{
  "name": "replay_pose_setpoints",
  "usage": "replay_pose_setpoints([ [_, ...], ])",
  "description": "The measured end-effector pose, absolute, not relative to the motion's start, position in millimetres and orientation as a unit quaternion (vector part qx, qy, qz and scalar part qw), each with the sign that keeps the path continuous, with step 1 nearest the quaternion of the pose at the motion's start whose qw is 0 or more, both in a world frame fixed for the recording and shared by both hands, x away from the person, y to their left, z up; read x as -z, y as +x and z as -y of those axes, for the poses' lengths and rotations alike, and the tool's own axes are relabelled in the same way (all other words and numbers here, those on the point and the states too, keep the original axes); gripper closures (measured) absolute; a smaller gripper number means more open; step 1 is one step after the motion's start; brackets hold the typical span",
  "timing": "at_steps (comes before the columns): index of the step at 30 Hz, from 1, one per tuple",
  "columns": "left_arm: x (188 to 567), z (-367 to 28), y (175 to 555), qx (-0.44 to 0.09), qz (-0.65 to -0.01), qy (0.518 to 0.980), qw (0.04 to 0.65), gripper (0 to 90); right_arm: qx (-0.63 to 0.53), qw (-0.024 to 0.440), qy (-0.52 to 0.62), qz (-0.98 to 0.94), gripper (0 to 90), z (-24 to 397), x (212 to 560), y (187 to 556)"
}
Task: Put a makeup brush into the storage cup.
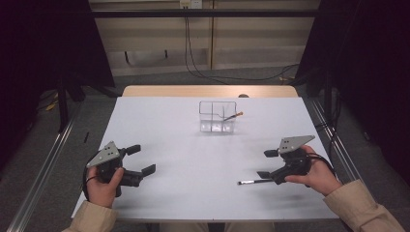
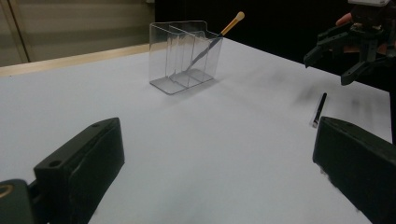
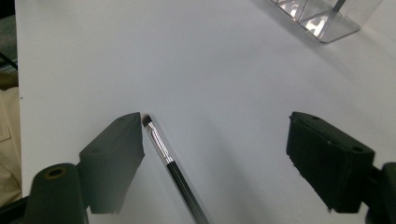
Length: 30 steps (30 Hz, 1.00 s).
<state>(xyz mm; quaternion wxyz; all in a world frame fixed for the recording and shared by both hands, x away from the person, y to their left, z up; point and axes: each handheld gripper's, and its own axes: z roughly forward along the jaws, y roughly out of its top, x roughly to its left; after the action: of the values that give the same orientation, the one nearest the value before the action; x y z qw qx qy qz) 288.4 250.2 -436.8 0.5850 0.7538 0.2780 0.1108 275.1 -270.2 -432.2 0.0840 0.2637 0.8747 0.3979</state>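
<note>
Right gripper [image 1: 269, 164] stood with jaws wide apart over the black brush [image 3: 173, 169], which lay flat on the white table [image 1: 193, 188] well short of the clear organizer [image 1: 217, 116], on the person's side; a tan-handled brush [image 2: 232, 23] already leaned in one of its end compartments. Left gripper [image 1: 141, 160] was also spread wide, holding nothing, well to the organizer's near left. Judgement: the brush sat close to one jaw, so centre the right gripper over the handle before closing, and keep the pads low to the table.

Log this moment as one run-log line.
left gripper: open, empty | right gripper: open over black brush on table | tan-tipped brush in clear organizer
</note>
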Motion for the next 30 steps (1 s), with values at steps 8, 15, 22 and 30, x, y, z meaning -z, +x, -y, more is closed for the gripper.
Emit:
replay_pose_setpoints([
  [8, 436.8, -250.5, 288.4, -0.111, -0.28, 0.753, 0.585, 2.1, -0.354, 0.075, 0.243, -0.9, 25.0, 264.0, 431.1, 277.8],
  [15, 436.8, -250.8, 288.4, -0.112, -0.28, 0.753, 0.585, 2.1, -0.326, 0.064, 0.224, -0.916, 32.6, 258.6, 432.5, 279.2],
  [22, 436.9, -250.4, 288.5, -0.111, -0.28, 0.753, 0.585, 2.1, -0.298, 0.06, 0.212, -0.929, 37.3, 254.1, 433.7, 280.3],
  [30, 437.2, -250.7, 288.7, -0.108, -0.278, 0.754, 0.584, 2.1, -0.281, 0.054, 0.192, -0.939, 44.4, 250.8, 437.5, 280.0],
])
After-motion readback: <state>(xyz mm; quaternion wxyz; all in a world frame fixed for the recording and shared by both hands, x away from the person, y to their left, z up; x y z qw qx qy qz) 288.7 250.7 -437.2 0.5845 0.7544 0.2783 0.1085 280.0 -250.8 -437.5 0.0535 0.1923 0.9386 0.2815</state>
